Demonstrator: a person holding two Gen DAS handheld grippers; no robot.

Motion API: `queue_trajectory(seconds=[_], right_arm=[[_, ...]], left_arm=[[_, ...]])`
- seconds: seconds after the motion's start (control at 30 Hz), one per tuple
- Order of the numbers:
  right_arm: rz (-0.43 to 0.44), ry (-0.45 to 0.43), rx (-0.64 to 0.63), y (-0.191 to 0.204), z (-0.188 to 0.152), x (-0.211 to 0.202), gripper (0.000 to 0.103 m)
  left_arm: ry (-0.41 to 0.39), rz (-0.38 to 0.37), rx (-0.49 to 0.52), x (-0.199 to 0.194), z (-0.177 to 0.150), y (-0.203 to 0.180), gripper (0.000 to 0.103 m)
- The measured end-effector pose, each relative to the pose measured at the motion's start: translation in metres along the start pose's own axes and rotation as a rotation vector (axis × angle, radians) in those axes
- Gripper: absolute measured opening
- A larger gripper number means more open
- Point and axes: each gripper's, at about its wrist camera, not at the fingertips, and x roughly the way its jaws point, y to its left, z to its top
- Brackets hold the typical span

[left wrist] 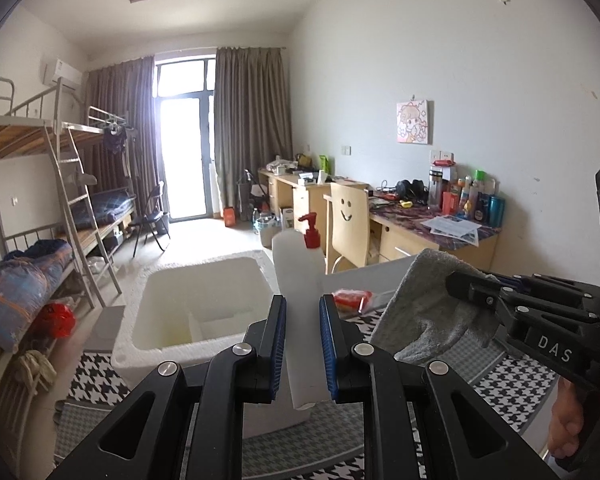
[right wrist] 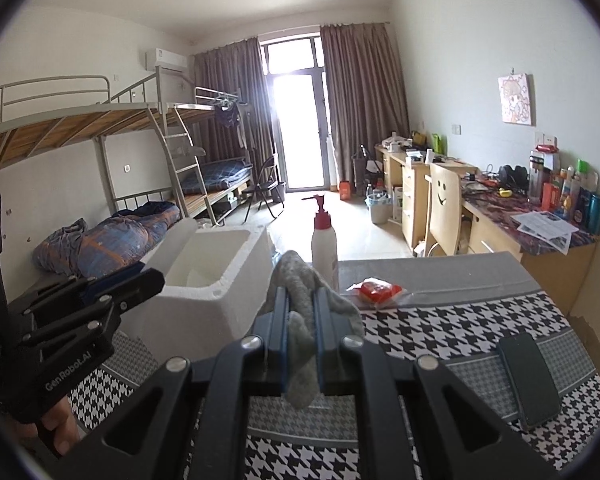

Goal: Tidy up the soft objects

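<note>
Right gripper (right wrist: 300,294) is clamped on a grey cloth (left wrist: 420,312), pinching it near one end so the rest droops free below the jaws, clear of the table (right wrist: 460,320). Left gripper (left wrist: 303,304) hovers alongside with its jaws only narrowly apart. Something white fills the gap, and I cannot tell whether that is a thing being held or just the pump bottle (right wrist: 324,248) seen beyond.

The table wears a houndstooth cover, and most of it lies bare ahead of the cloth. An open white foam box (right wrist: 188,300) sits at its left, mouth up, just beside the left gripper. It is likely the bin meant for soft things, which would explain carrying the cloth off the surface rather than dragging it. The bottle stands upright just right of the box, near the path to it, and could be knocked. A red packet (right wrist: 376,290) lies flat beyond, and a dark phone (right wrist: 530,380) rests near the right edge.
</note>
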Motion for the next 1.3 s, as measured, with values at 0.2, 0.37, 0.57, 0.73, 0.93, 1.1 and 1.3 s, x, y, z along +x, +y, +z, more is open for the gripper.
queue_trajectory(seconds=[0.2, 0.37, 0.57, 0.73, 0.93, 1.1, 1.3], right_arm=[[0.006, -0.002, 0.009, 0.001, 0.007, 0.005, 0.013], [0.018, -0.002, 0.004, 0.005, 0.01, 0.008, 0.013], [0.038, 0.004, -0.008, 0.011, 0.018, 0.016, 0.013], [0.061, 0.007, -0.017, 0.015, 0.022, 0.018, 0.013], [0.079, 0.016, -0.022, 0.019, 0.027, 0.024, 0.013], [0.101, 0.024, -0.032, 0.026, 0.032, 0.03, 0.013], [0.121, 0.034, -0.043, 0.033, 0.037, 0.034, 0.013]], left_arm=[[0.003, 0.018, -0.013, 0.011, 0.007, 0.009, 0.018], [0.009, 0.04, -0.032, 0.019, 0.009, 0.018, 0.018], [0.014, 0.068, -0.038, 0.024, 0.014, 0.028, 0.018], [0.019, 0.098, -0.042, 0.03, 0.017, 0.036, 0.018], [0.031, 0.132, -0.055, 0.036, 0.018, 0.044, 0.018], [0.04, 0.151, -0.065, 0.039, 0.019, 0.048, 0.018], [0.068, 0.162, -0.084, 0.05, 0.021, 0.056, 0.018]])
